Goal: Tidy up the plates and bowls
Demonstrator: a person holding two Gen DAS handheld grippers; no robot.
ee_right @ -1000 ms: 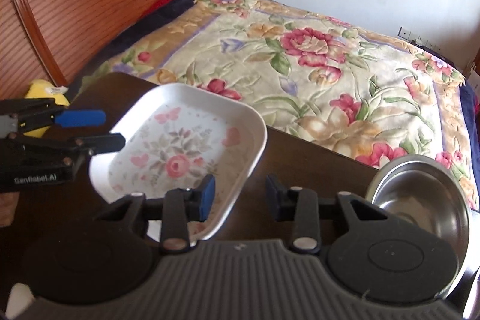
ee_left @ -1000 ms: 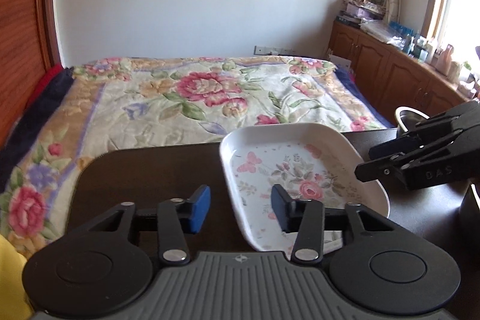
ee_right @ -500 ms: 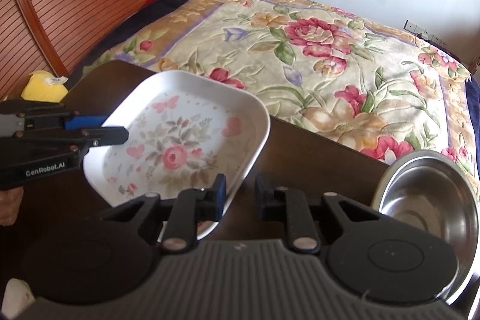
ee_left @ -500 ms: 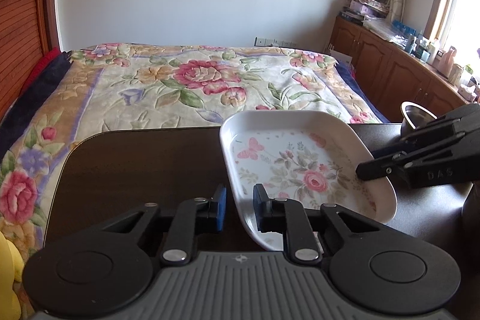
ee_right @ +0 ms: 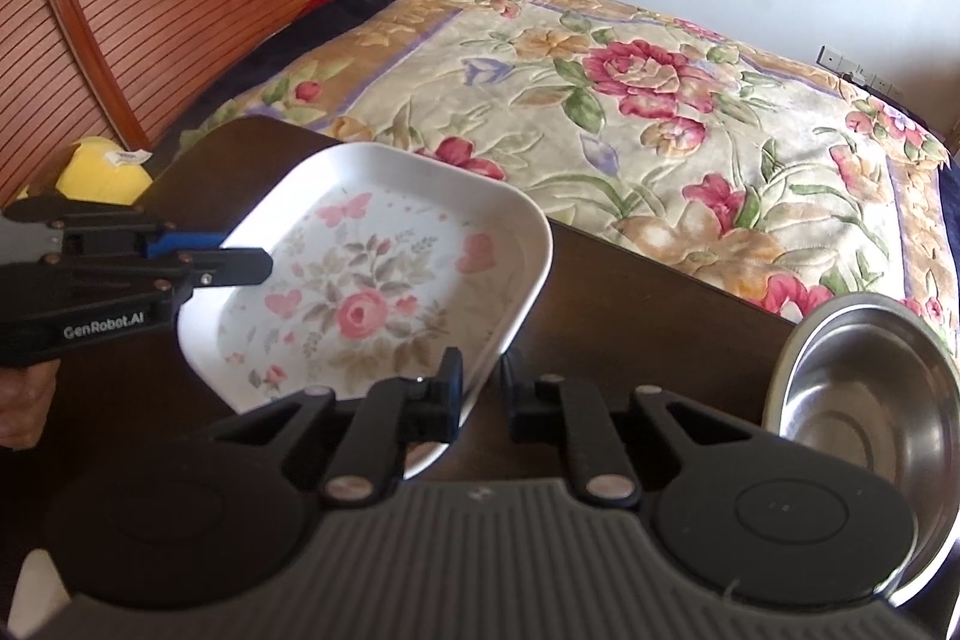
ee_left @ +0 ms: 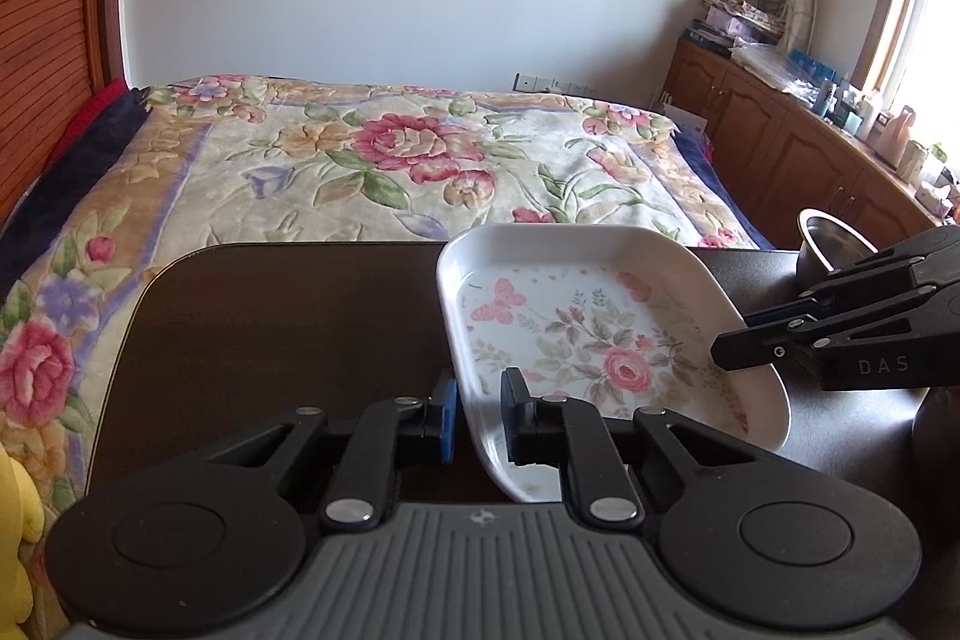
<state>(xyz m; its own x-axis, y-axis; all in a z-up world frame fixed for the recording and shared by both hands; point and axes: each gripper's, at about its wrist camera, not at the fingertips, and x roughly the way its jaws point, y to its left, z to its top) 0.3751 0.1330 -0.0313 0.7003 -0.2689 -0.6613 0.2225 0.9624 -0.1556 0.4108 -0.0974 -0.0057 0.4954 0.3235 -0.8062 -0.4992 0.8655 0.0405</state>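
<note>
- A white plate [ee_left: 606,340] with pink roses and butterflies painted on it was over the dark table [ee_left: 288,316]. It looked tipped, with its left side higher, but I could not tell for sure if it touched the table.
- The left gripper [ee_left: 479,415] had its two fingers close together, one on each side of the plate's left rim. The blue pad [ee_left: 447,418] was on the outside, and the black finger was inside the plate. It was pinching the rim.
- The right gripper [ee_right: 483,397] was at the other side of the plate. Its fingers were close together too, one over the plate's rim and one outside it. It looked like it gripped the rim, though the touching spot was hard to see.
- In the left camera's view, the right gripper [ee_left: 729,352] reached in from the right, and its tips sat at the plate's right edge.
- In the right camera's view, the left gripper [ee_right: 240,256] reached in from the left, over the plate's rim.
- A shiny metal bowl [ee_right: 864,400] stood on the table to the right, apart from the plate.
- A bed with a flowery blanket [ee_left: 390,160] was behind the table.
- Something yellow and soft [ee_right: 105,172] lay past the table's left end.
</note>
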